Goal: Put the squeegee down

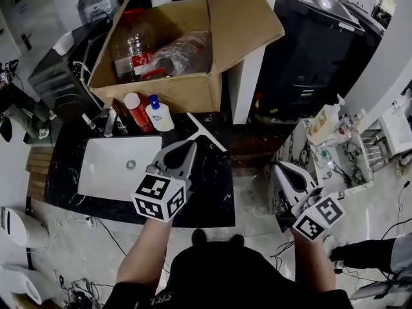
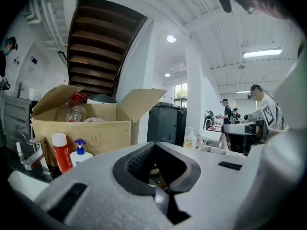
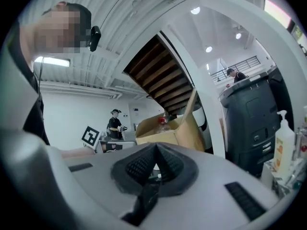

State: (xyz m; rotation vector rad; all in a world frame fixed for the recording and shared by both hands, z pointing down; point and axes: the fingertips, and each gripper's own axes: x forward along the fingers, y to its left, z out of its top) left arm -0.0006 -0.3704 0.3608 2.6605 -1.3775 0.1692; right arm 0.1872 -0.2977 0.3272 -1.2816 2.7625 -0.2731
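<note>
The squeegee (image 1: 207,132), a long thin white bar, lies on the black counter (image 1: 212,198) to the right of the sink. It rests just beyond the tip of my left gripper (image 1: 190,145). That gripper hovers above the counter, shut, with nothing between its jaws. In the left gripper view the left gripper (image 2: 153,143) points about level toward the cardboard box (image 2: 81,128). My right gripper (image 1: 282,168) is off the counter's right end, over the floor, also shut and empty. In the right gripper view the right gripper (image 3: 154,146) has its jaw tips meeting.
An open cardboard box (image 1: 161,90) holding plastic bottles sits behind the white sink (image 1: 103,169). A red bottle (image 1: 137,112), a white pump bottle (image 1: 158,115) and the faucet (image 1: 110,122) stand in front of it. A white pillar (image 1: 246,85), black bins (image 1: 315,50) and a marble-patterned stand (image 1: 335,163) are at the right.
</note>
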